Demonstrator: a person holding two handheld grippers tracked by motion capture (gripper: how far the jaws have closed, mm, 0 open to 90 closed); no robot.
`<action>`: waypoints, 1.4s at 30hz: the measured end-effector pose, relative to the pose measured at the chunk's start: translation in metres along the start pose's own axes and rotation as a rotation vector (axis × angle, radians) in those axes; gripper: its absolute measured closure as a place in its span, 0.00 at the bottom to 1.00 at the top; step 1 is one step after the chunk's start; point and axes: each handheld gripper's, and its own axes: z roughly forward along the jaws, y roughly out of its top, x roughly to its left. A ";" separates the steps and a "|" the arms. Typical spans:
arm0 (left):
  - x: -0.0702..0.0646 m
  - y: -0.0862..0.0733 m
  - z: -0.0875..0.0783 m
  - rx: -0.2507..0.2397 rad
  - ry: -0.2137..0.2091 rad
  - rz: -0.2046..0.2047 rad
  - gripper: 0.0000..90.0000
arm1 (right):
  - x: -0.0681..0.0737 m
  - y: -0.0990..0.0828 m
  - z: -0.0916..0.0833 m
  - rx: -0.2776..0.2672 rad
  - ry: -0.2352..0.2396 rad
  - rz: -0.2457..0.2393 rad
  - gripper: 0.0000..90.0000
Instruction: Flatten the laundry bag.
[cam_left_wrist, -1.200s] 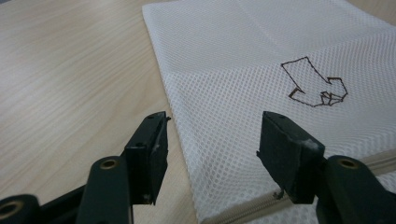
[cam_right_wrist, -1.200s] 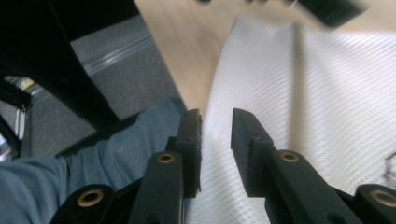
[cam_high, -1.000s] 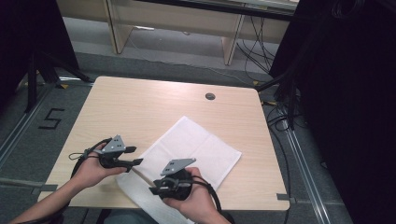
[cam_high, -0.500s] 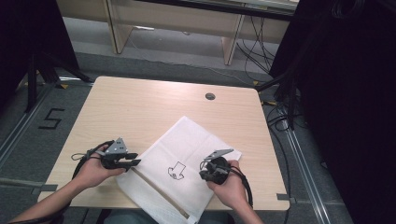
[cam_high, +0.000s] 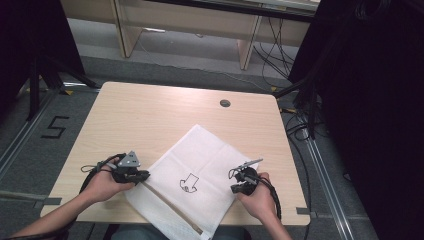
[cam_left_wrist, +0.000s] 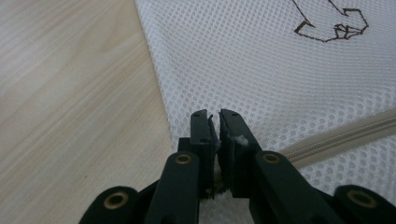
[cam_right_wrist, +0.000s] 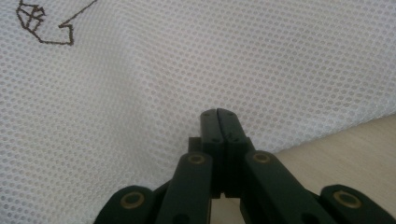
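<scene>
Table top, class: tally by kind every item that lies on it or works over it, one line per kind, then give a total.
White mesh bag with a zip: 1
Hand-held gripper: 2, the left hand-held gripper shut on the bag's left edge, the right hand-held gripper shut at its right edge
Round dark cable port in the table: 1
Total: 4

White mesh cloth bag (cam_high: 200, 185): fine honeycomb weave, matt, soft, slightly rumpled; dark line drawing (cam_high: 188, 183) printed on it; beige woven zipper tape (cam_left_wrist: 341, 137) along one side. Pale wooden table top (cam_high: 165, 112): laminate look, visible grain, smooth, low sheen. Black plastic left gripper (cam_left_wrist: 214, 122) and right gripper (cam_right_wrist: 218, 116): matt, brass-coloured metal rivets. Grey flat plate (cam_high: 129, 160) on top, dull finish.
</scene>
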 end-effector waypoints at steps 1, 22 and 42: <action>-0.001 -0.001 0.001 0.002 0.000 -0.019 0.93 | 0.001 0.000 0.001 0.016 0.000 0.020 1.00; -0.002 -0.002 0.002 0.020 -0.020 -0.028 0.93 | -0.005 0.012 0.015 0.048 -0.047 0.013 1.00; -0.001 -0.002 0.002 0.034 -0.024 -0.030 0.93 | -0.017 0.047 0.029 0.039 -0.091 0.029 1.00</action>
